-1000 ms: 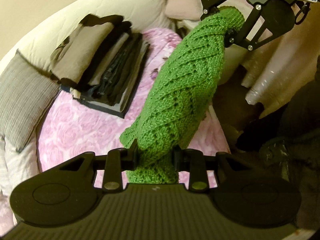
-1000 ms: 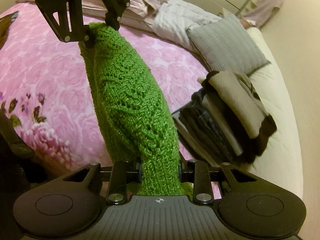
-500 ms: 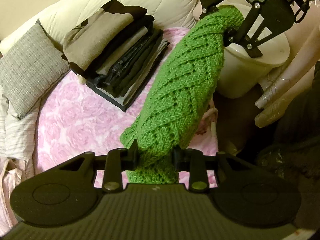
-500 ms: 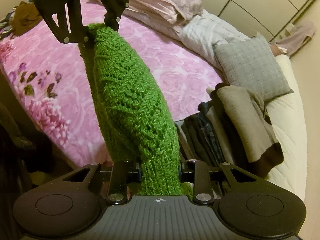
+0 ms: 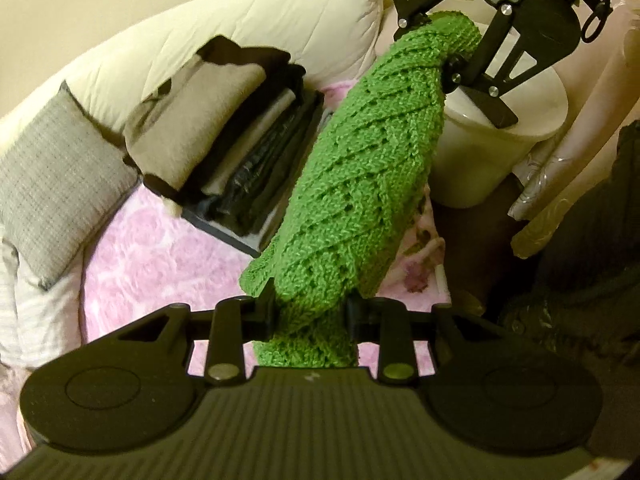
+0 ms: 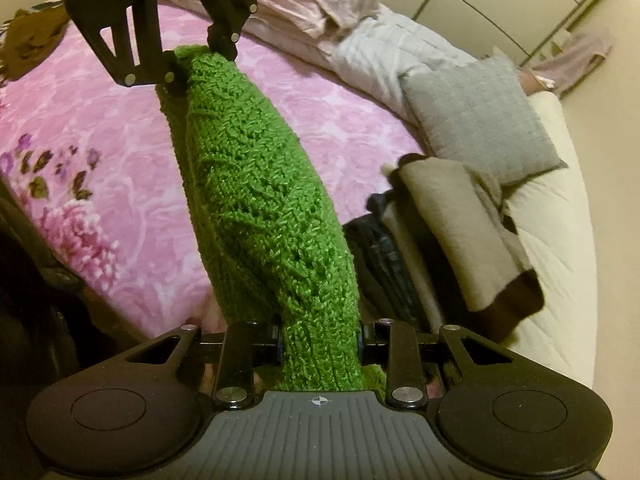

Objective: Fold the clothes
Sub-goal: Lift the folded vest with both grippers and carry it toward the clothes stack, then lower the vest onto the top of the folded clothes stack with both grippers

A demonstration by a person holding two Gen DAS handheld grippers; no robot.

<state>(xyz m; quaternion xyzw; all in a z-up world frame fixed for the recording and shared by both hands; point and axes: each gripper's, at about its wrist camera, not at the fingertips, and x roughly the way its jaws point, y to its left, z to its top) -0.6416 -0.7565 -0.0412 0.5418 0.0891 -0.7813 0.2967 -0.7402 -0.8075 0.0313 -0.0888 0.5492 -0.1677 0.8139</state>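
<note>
A folded green knitted garment (image 5: 360, 184) is stretched in the air between my two grippers, above the pink floral bedspread (image 5: 152, 264). My left gripper (image 5: 310, 316) is shut on its near end in the left wrist view, and my right gripper (image 5: 444, 44) pinches the far end at the top. From the right wrist view the green knit (image 6: 264, 208) runs from my right gripper (image 6: 320, 344), shut on it, up to my left gripper (image 6: 188, 60). A stack of folded clothes (image 5: 224, 132), beige on top of dark pieces, lies on the bed beside the knit; the same stack (image 6: 440, 236) shows at right.
A grey cushion (image 5: 52, 184) and a cream quilted bed edge (image 5: 240, 28) lie behind the stack. A white round bin (image 5: 504, 140) stands off the bed at right. Pink and white bedding (image 6: 344, 8) is piled at the far side of the bedspread (image 6: 100, 140).
Both grippers, still shut on the green knit, have shifted along the bed toward the folded stack, which now sits closer beside the knit. The knit stays stretched between them.
</note>
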